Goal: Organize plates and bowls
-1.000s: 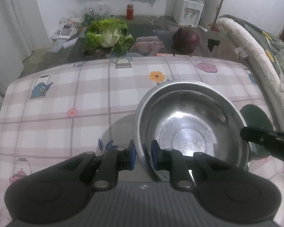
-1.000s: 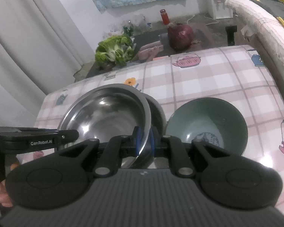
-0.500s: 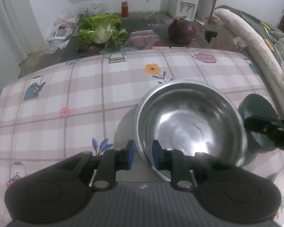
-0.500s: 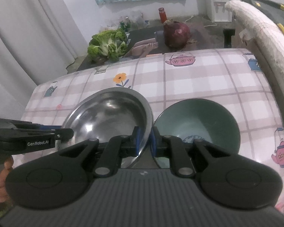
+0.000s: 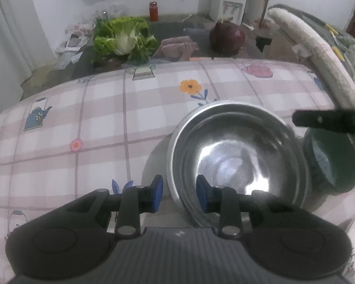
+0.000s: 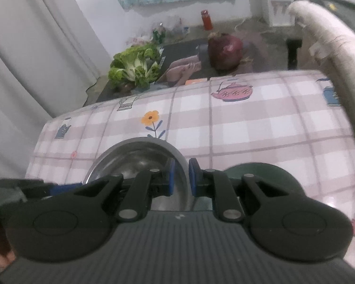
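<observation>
Steel bowl (image 5: 236,156) sits nested in second steel bowl on checked tablecloth (image 5: 101,123); nesting looks done. Left gripper (image 5: 179,193) jaws have just been opening, bowl rim between pads, no longer pinched. Right gripper (image 6: 179,177) jaws narrow across far rim of steel bowl, seemingly gripping it. Green bowl (image 5: 331,163) just beside steel bowl, still to stack. Cabbage (image 5: 125,40) and red onion (image 5: 227,37) well beyond steel bowl, not obstructing
</observation>
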The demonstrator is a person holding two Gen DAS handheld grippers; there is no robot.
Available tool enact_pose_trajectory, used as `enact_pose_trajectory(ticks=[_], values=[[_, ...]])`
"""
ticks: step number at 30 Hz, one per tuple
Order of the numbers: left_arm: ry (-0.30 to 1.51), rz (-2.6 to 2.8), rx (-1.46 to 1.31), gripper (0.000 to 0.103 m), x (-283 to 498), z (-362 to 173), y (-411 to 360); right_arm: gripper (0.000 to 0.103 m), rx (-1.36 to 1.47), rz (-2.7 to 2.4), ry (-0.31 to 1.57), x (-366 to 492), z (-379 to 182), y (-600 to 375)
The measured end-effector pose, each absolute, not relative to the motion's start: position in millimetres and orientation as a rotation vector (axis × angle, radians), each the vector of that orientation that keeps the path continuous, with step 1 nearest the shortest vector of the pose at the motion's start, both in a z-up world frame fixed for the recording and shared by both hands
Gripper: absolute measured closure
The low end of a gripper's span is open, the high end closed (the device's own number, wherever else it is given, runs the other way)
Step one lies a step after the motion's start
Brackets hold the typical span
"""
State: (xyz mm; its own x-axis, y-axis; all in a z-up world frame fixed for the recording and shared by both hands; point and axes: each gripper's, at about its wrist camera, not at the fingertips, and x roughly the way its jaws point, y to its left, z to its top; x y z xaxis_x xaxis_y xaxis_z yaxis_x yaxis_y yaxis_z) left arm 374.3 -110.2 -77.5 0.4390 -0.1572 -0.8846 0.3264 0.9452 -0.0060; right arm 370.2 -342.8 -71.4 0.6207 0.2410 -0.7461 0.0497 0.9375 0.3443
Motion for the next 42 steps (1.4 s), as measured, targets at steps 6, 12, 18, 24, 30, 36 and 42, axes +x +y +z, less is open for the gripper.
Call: enact_pose_trajectory(ticks=[6, 12, 18, 24, 30, 36, 42], values=[[1.097, -0.296, 0.16, 0.08, 377, -85, -101, 0.09, 0.329, 0.122, 0.943, 386, -85, -334], [1.101, -0.257, 0.17, 0.08, 376, -84, -86, 0.09, 0.312, 0.173, 0.966, 385, -82, -319], [1.115, -0.2, 0.176, 0.08, 374, -85, -61, 0.09, 0.341, 0.238, 0.984, 377, -83, -298], [1.129, -0.163, 0.167, 0.079, 371, -86, -39, 0.088, 0.354, 0.294, 0.992, 371, -85, -274], [1.074, -0.18, 0.16, 0.061, 363, -70, -36, 0.061, 0.384, 0.292, 0.96, 362, -74, -281], [1.013, -0.236, 0.172, 0.043, 348, -44, -47, 0.046, 0.393, 0.279, 0.907, 337, -50, -307], [0.958, -0.352, 0.175, 0.025, 331, -16, -80, 0.029, 0.39, 0.226, 0.858, 301, -31, -346]])
